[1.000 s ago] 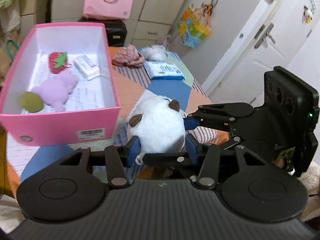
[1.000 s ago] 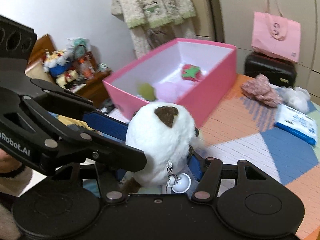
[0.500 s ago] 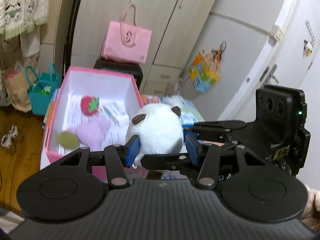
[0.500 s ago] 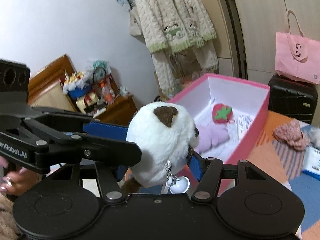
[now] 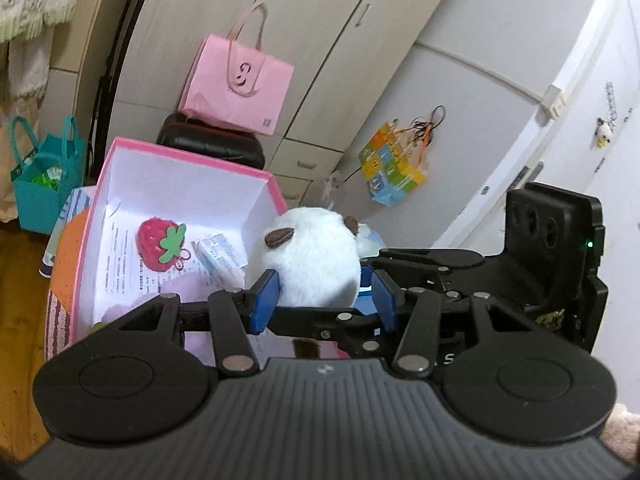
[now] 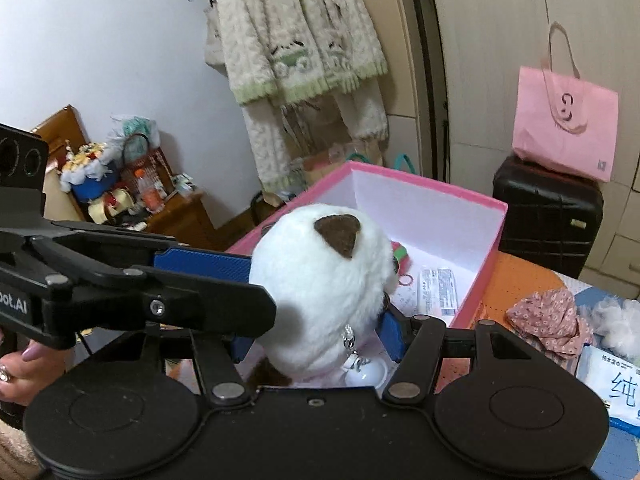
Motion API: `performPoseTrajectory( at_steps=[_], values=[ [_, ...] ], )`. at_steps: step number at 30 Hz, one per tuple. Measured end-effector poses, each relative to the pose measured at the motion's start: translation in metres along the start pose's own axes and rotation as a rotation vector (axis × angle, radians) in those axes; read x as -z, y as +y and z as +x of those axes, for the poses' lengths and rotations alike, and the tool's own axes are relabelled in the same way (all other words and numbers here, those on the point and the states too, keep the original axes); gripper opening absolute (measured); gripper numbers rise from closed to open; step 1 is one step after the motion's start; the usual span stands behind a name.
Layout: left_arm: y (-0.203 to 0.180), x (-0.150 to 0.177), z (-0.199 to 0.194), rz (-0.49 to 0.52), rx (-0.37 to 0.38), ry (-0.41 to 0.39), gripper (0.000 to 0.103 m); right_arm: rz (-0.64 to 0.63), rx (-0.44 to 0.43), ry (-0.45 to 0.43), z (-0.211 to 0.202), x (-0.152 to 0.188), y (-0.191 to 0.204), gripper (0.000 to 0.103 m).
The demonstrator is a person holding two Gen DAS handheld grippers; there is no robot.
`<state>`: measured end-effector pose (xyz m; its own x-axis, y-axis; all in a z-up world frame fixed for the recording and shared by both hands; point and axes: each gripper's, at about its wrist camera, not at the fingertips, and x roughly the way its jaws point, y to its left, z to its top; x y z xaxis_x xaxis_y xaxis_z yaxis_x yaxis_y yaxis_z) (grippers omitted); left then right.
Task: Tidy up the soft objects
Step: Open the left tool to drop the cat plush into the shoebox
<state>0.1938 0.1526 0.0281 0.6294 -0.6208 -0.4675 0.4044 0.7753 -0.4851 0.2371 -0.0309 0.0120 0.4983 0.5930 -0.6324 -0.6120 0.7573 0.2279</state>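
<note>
A white fluffy plush with brown ears (image 5: 310,264) (image 6: 324,292) is held between both grippers above the near end of the pink box (image 5: 104,184) (image 6: 486,248). My left gripper (image 5: 322,300) is shut on the plush from one side. My right gripper (image 6: 316,334) is shut on it from the other, a small bell hanging below. Inside the box lie a red strawberry plush (image 5: 158,250), a white tissue pack (image 5: 222,256) (image 6: 438,290) and a lilac plush, mostly hidden.
On the patterned table to the right lie a floral pink cloth (image 6: 548,320), a white fluffy tuft (image 6: 616,318) and a wet-wipes pack (image 6: 616,384). Behind stand a black suitcase (image 6: 548,216) with a pink bag (image 6: 564,120), wardrobes and a teal bag (image 5: 44,176).
Both grippers have carried the plush up from the table and over towards the pink box; it now hangs over the box's near end.
</note>
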Motion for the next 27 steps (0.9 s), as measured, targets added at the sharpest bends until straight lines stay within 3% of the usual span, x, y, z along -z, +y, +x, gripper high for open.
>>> performPoseTrajectory(
  at_steps=[9,15,18,22,27],
  values=[
    [0.025,0.009,0.032,-0.062,-0.062,0.083,0.049,-0.078,0.039,0.091,0.035,0.008,-0.010,0.067],
    [0.032,0.009,0.043,-0.127,-0.133,0.148,0.051,-0.195,0.108,0.096,0.043,0.012,0.002,0.071],
    [0.021,0.011,0.040,-0.073,-0.196,0.141,0.054,-0.220,0.112,0.094,0.040,0.015,0.007,0.073],
    [0.005,0.015,0.022,-0.007,-0.277,0.096,0.067,-0.223,0.124,0.056,0.027,0.019,0.007,0.078],
    [-0.011,0.017,-0.006,0.044,-0.304,0.059,0.070,-0.258,0.109,0.033,0.008,0.022,0.014,0.078]
  ],
)
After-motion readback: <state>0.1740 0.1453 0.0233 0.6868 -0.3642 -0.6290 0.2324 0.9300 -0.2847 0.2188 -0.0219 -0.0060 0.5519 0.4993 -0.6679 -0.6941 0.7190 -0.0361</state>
